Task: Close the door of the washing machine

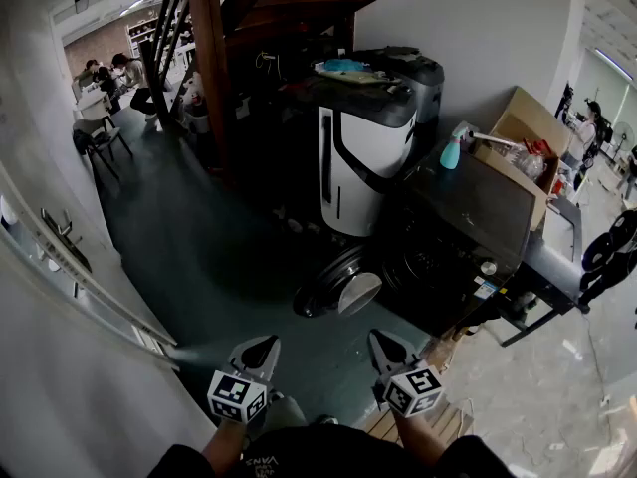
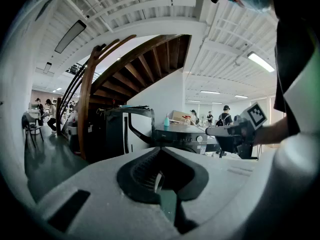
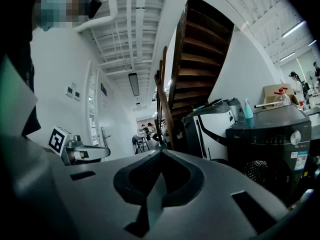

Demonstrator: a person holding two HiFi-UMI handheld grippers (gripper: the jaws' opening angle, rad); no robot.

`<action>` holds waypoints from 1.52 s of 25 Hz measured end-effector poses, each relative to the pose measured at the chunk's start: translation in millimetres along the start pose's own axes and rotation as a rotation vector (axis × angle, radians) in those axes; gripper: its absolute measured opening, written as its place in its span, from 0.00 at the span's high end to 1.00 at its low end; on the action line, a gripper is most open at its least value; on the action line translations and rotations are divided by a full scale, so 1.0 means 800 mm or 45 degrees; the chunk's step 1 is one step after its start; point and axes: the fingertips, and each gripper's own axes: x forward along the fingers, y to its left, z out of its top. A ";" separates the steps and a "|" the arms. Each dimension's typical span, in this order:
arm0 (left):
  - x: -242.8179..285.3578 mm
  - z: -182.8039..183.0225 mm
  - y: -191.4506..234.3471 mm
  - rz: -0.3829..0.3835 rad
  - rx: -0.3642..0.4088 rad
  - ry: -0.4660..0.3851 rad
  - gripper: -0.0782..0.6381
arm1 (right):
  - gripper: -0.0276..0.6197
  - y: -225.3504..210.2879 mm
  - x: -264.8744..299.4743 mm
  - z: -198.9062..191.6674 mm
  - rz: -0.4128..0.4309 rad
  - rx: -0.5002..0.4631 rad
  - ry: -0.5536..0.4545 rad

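The dark green floor [image 1: 199, 257] runs wide and bare from my feet to the far end of the room, where people sit at a table beside a chair [image 1: 100, 137]. A white wall with a door handle [image 1: 60, 232] closes its left edge. A wooden stair post [image 1: 211, 68] stands at its far right edge, with the stairs climbing overhead.

The washing machine [image 1: 468, 217] stands to my right front, dark and angled, its front facing the open floor. Its round door [image 1: 343, 289] hangs open, swung out over the floor off the machine's front left corner, with clear floor between it and me. Just behind the door stands a white and black appliance [image 1: 363, 157], close against the machine's left side. On the machine's top, a blue spray bottle [image 1: 453, 149] stands at the far left corner, and an open cardboard box [image 1: 523, 127] fills the far edge. A black frame [image 1: 537, 312] juts out past the machine's right side.

My left hand-held gripper [image 1: 265, 345] and right hand-held gripper [image 1: 379, 341] sit low in front of me, side by side and apart, both short of the door. Each has its jaws fully together with nothing between them.
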 end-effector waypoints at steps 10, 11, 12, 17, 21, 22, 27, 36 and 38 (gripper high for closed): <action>0.066 0.002 0.056 -0.166 -0.046 0.016 0.87 | 0.85 -0.012 0.065 0.020 -0.012 0.088 -0.105; 0.079 0.003 0.063 -0.197 -0.050 0.035 0.84 | 0.83 -0.018 0.073 0.021 -0.050 0.081 -0.098; 0.092 0.003 0.070 -0.228 -0.051 0.053 0.78 | 0.81 -0.025 0.082 0.022 -0.091 0.075 -0.092; 0.152 0.014 0.112 -0.378 -0.027 0.100 0.73 | 0.71 -0.042 0.127 0.037 -0.207 0.126 -0.149; 0.194 0.015 0.147 -0.498 0.002 0.143 0.69 | 0.67 -0.055 0.166 0.034 -0.324 0.123 -0.150; 0.202 0.012 0.156 -0.524 0.012 0.158 0.68 | 0.67 -0.056 0.175 0.032 -0.350 0.129 -0.152; 0.238 -0.004 0.193 -0.648 0.058 0.231 0.66 | 0.66 -0.058 0.209 0.026 -0.463 0.222 -0.231; 0.304 -0.047 0.199 -0.821 0.117 0.358 0.62 | 0.65 -0.076 0.197 -0.009 -0.727 0.270 -0.192; 0.320 -0.061 0.196 -0.829 0.120 0.380 0.62 | 0.65 -0.082 0.192 -0.012 -0.751 0.270 -0.199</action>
